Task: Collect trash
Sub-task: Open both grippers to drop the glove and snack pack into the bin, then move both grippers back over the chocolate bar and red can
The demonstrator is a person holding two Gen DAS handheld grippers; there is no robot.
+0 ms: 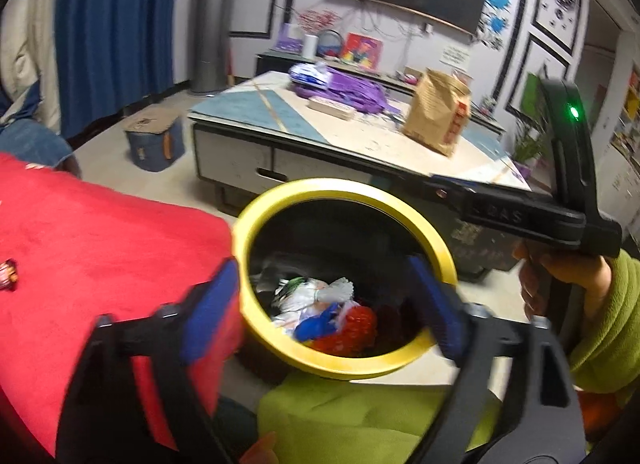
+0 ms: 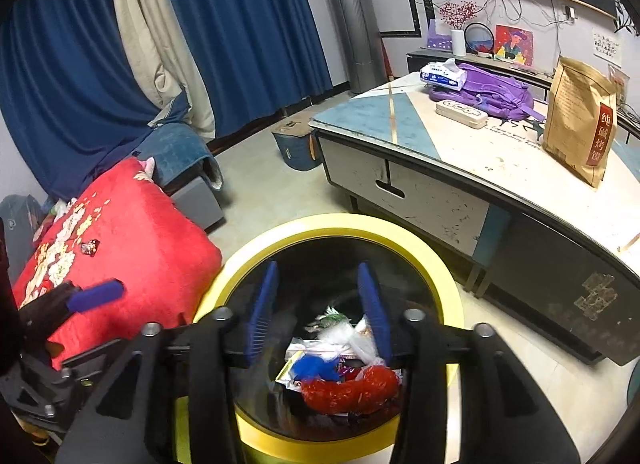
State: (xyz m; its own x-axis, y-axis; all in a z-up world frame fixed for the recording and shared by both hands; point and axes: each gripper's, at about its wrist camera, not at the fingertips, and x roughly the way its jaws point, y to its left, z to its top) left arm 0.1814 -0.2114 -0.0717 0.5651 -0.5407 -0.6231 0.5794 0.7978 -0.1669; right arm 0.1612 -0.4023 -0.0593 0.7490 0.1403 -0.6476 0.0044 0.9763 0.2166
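Note:
A black bin with a yellow rim (image 1: 432, 232) (image 2: 436, 260) stands on the floor beside a red cushion (image 1: 100, 248) (image 2: 132, 232). Inside lies trash (image 1: 328, 316) (image 2: 344, 368): white wrappers, a blue scrap and a red net bag. My left gripper (image 1: 324, 304) hangs over the bin's near side, open wide, with nothing between its blue pads (image 1: 208, 304). My right gripper (image 2: 318, 314) is over the bin's mouth, open and empty. Its black body (image 1: 520, 215) shows at the right, held by a hand in a green sleeve. A small wrapped candy (image 1: 8, 274) (image 2: 90, 248) lies on the cushion.
A low coffee table (image 1: 320, 151) (image 2: 440, 191) stands just behind the bin, carrying a purple backpack (image 2: 492, 95), a brown paper bag (image 2: 580, 123) and a tissue pack (image 2: 442, 73). A blue stool (image 2: 296, 147) sits on the floor. Blue curtains (image 2: 240, 31) hang at the back left.

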